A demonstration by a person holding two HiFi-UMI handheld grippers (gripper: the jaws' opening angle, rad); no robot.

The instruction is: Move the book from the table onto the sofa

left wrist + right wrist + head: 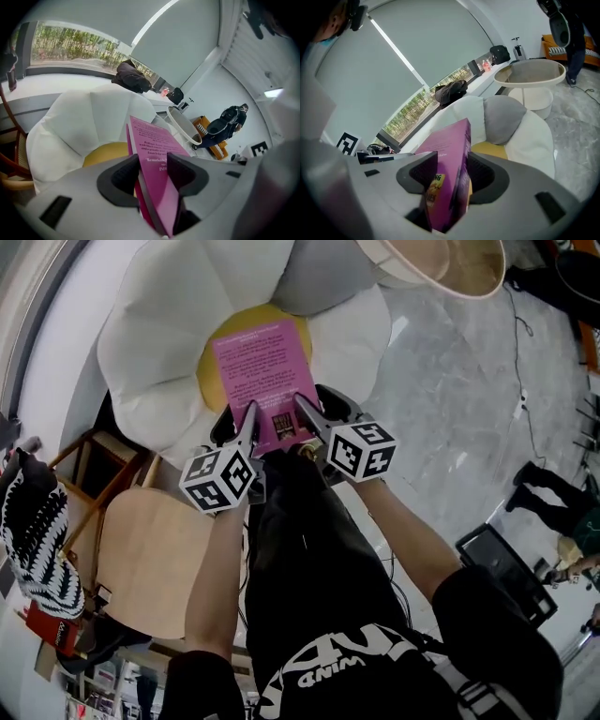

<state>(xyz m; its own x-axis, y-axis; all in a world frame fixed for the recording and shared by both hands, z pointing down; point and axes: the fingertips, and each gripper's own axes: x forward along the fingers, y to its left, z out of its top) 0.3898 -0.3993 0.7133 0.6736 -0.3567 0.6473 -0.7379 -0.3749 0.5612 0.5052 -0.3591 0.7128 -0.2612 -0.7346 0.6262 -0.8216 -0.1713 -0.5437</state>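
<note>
Left gripper (249, 418) and right gripper (309, 413) are both clamping the pink book (262, 367) by its near edge — holding it over the yellow centre (214, 362) of the white flower-shaped sofa (159, 324).

Daylight's coming in from the long window (70, 49) behind my white flower-shaped sofa (79, 126), soft and even, barely a shadow on the cushions. A thin bright strip of light (154, 21) glares above it. The glossy grey marble floor (450, 381) shows a pale sheen. Both gripper views bulge fisheye, corners black. My pink book (450, 159) reads sharp far out, smeared near the lens.
</note>
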